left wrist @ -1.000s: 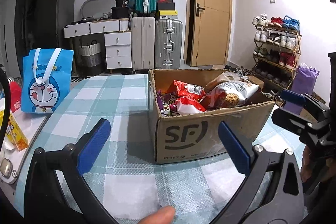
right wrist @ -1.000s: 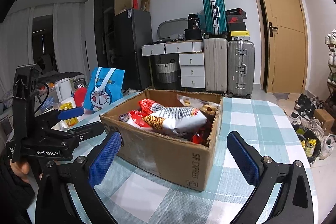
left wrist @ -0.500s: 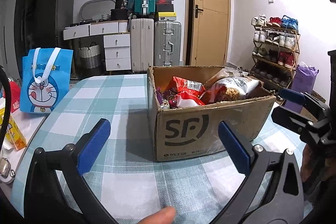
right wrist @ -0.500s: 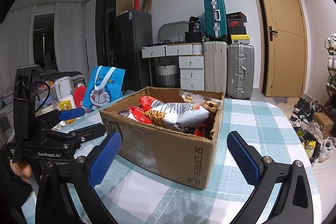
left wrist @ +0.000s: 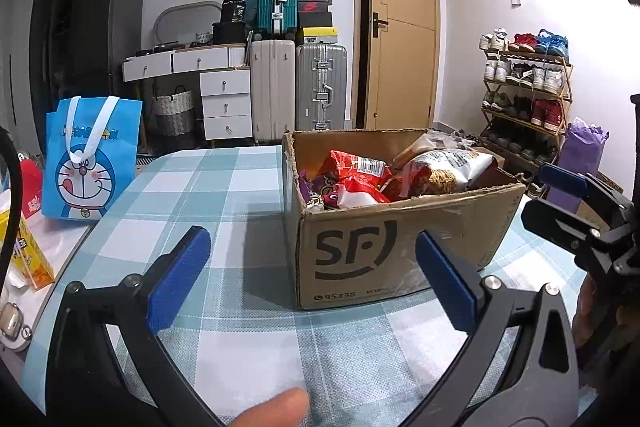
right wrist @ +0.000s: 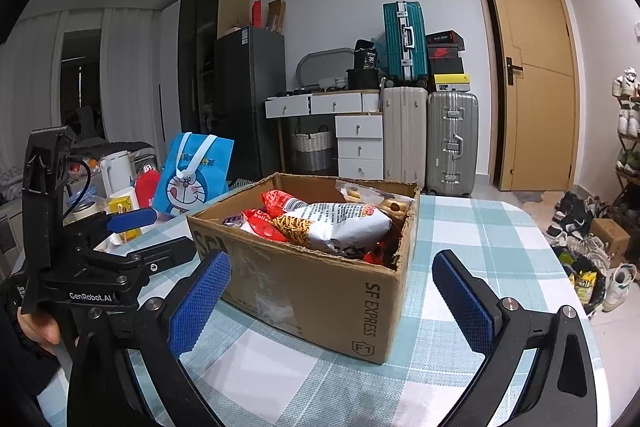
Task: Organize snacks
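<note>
Left hand-held gripper (left wrist: 310, 279) and right hand-held gripper (right wrist: 330, 301), both spread wide, empty.

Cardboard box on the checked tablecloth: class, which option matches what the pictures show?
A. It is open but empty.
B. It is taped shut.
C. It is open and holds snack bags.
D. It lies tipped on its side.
C: the cardboard box stands upright with its top open, and snack bags fill it to the rim.

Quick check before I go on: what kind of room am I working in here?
Most likely a lived-in home: a shoe rack by the door, stacked suitcases, and a checked tablecloth under the snack box.
</note>
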`<state>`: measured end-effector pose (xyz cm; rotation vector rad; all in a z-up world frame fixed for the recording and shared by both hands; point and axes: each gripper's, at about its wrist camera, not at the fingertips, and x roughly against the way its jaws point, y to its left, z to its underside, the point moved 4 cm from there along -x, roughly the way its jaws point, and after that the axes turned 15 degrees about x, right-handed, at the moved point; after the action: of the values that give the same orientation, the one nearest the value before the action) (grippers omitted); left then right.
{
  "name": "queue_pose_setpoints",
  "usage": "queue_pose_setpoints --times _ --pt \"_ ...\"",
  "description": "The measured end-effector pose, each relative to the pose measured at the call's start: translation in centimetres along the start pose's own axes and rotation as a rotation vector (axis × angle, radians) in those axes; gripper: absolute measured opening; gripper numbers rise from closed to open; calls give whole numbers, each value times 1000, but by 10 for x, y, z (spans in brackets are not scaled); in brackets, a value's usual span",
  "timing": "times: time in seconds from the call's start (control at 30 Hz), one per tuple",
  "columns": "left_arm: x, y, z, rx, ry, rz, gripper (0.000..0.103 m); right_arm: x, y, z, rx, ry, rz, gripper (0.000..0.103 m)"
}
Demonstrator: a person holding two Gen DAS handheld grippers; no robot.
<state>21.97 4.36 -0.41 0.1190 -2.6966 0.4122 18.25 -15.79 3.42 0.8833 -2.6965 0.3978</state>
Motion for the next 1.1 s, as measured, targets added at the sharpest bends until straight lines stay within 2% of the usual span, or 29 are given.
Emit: queue_pose_setpoints --times 1.1 --pt "-1 3 1 16 7 -5 102 2 1 0 7 -1 1 103"
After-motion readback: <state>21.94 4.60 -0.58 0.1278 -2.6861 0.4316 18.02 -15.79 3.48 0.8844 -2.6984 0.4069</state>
